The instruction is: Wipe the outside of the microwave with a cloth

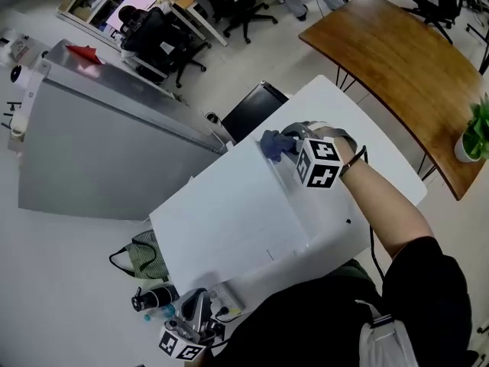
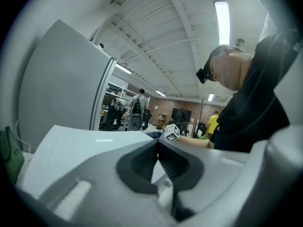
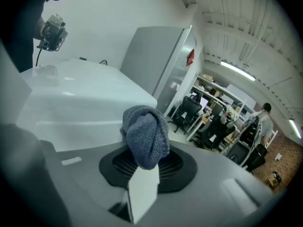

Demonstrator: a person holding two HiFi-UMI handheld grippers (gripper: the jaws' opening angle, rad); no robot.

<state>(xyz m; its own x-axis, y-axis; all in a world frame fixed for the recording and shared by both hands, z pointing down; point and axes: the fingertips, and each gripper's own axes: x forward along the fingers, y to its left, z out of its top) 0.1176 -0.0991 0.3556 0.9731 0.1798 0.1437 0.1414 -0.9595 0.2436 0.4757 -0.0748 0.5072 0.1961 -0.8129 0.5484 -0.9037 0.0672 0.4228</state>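
Right claw (image 1: 290, 147): clenched on the cloth, with the marker cube behind it and the person's hand and forearm reaching in from the right.
Cloth (image 1: 273, 142): blue-grey knit, bunched into a lump that sticks out past the claw tips. It lies near the far edge of the microwave's top, at the end of a thin seam line across that surface. Whether it presses on the surface I cannot tell.
Microwave (image 1: 229, 212): seen from above as a broad white top. A dark panel (image 1: 256, 112) shows just past its far edge.
Left claw (image 2: 157, 145): tips closed together with nothing between them. It is held low off the near left corner of the microwave, well apart from the cloth.
Green bag (image 1: 145, 254): beside the microwave's near left edge, with dark handles. Its contents cannot be made out.
White pot (image 1: 464, 149): holds a leafy green plant (image 1: 480, 127) and stands at the right end of the wooden counter (image 1: 397, 48).
Grey cabinet (image 1: 99, 144): left of the microwave, with a red item (image 1: 82, 52) on its top.
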